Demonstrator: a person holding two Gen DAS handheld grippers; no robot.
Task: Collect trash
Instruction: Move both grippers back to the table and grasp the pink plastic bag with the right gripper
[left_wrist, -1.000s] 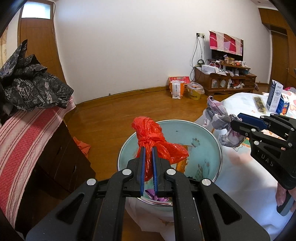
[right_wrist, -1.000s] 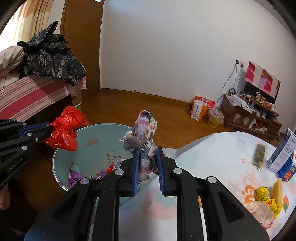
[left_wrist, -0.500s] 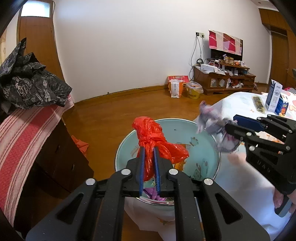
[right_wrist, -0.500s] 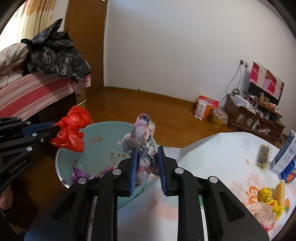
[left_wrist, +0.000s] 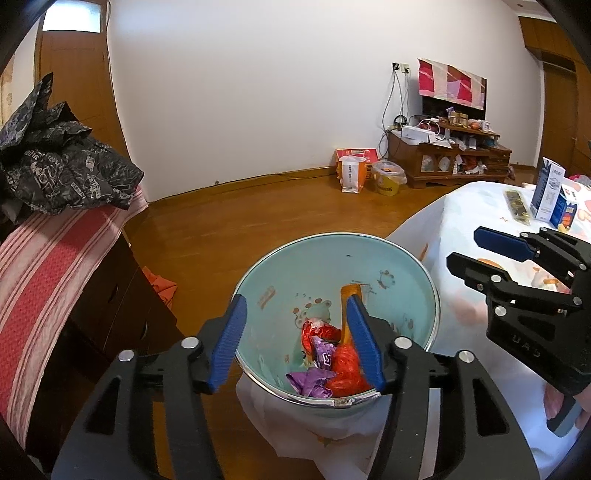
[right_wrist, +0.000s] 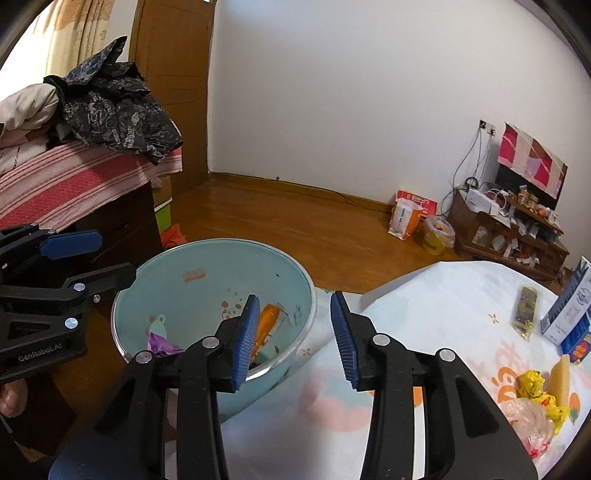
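A light teal basin (left_wrist: 391, 266) stands at the table's edge and holds trash: a red bag (left_wrist: 345, 373), purple wrappers (left_wrist: 314, 380) and an orange wrapper (left_wrist: 351, 295). My left gripper (left_wrist: 297, 343) is open and empty above the basin. My right gripper (right_wrist: 293, 328) is open and empty, over the basin's (right_wrist: 207, 269) right rim; it also shows in the left wrist view (left_wrist: 476, 251). On the table lie a yellow wrapper (right_wrist: 535, 387), a clear plastic bag (right_wrist: 532, 424) and a dark packet (right_wrist: 524, 310).
The white patterned tablecloth (right_wrist: 424, 314) covers the table at right, with a blue-white carton (right_wrist: 572, 314) at its far side. A dark cabinet under a striped red cloth (left_wrist: 40, 280) stands left. Wooden floor (left_wrist: 258, 210) lies beyond, with a TV stand (left_wrist: 450, 162) at the wall.
Both grippers have opened. The red bag dropped from my left gripper into the basin, and the crumpled patterned piece has left my right gripper and is out of sight.
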